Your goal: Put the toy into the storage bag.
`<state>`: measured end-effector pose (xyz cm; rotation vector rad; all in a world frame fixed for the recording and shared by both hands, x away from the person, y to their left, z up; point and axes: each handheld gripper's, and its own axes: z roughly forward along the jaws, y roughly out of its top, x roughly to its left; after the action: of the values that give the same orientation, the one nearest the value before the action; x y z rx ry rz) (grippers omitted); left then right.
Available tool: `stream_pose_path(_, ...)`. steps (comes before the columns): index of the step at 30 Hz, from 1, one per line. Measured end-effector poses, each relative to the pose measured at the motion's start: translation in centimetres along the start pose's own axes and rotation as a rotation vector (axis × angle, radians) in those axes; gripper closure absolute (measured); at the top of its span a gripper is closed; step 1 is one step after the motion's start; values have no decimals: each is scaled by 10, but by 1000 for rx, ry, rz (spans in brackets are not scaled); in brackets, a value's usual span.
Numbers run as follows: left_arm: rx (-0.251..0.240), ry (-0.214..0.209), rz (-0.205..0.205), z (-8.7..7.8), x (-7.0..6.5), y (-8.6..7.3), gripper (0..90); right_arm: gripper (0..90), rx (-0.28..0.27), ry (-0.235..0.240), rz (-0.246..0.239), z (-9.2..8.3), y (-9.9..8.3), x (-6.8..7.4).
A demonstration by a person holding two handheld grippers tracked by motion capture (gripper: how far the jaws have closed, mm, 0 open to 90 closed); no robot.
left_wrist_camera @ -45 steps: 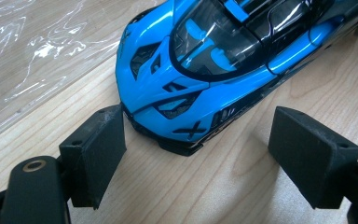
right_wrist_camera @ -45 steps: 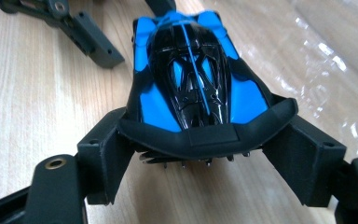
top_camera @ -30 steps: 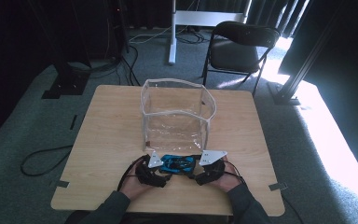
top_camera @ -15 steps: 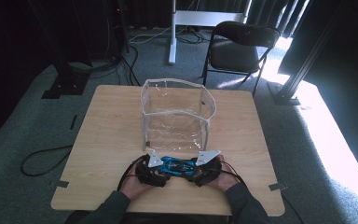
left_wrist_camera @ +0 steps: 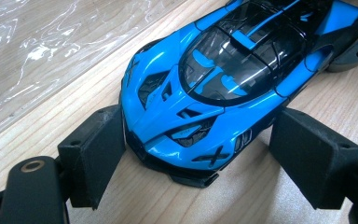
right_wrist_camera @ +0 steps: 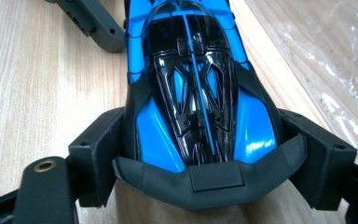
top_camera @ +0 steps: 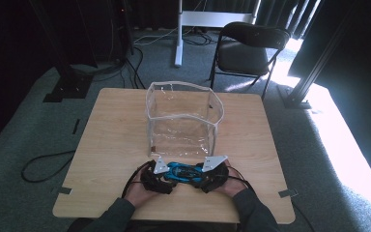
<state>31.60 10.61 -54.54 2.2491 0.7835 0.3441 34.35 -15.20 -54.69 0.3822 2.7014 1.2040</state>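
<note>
1. While the blue toy car [top_camera: 182, 171] is lying at the 6 o'clock edge of the worktop [top_camera: 111, 145], the person is bringing one gripper to each end of it: the left gripper [top_camera: 166, 173] at the car's 9 o'clock, the right gripper [top_camera: 199, 175] at its 3 o'clock.
2. The clear plastic container [top_camera: 183, 116] is standing open at the 12 o'clock side of the car, just beside it, and nothing is lying inside.
3. I am judging that the work is only beginning. The car is resting on the wood with its wheels down. Lifting it and putting it into the container are, I think, the steps not yet done.
4. The left gripper view is showing what the high view is not. The jaws are standing wide around the car's nose. One pad is touching the front corner and the other is staying apart from the body, so this gripper is not holding the car.
5. The right gripper view is giving the tail. The jaws have just been closing with the car between them, and both pads seem to be pressing on the ends of the black rear wing [right_wrist_camera: 205, 179], so the right gripper is holding the car.
6. The high view alone is showing the container's full shape and how near the car is to the worktop's edge.
</note>
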Motion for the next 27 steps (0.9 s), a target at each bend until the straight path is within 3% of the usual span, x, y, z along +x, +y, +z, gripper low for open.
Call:
stream_pose_path(5, -3, 6, -9, 0, 0, 0, 186, 236, -61, -9, -2, -11, 8, 4)
stream_pose_path(27, -3, 7, -9, 0, 0, 0, 187, 247, -84, 3, 12, -38, 18, 0)
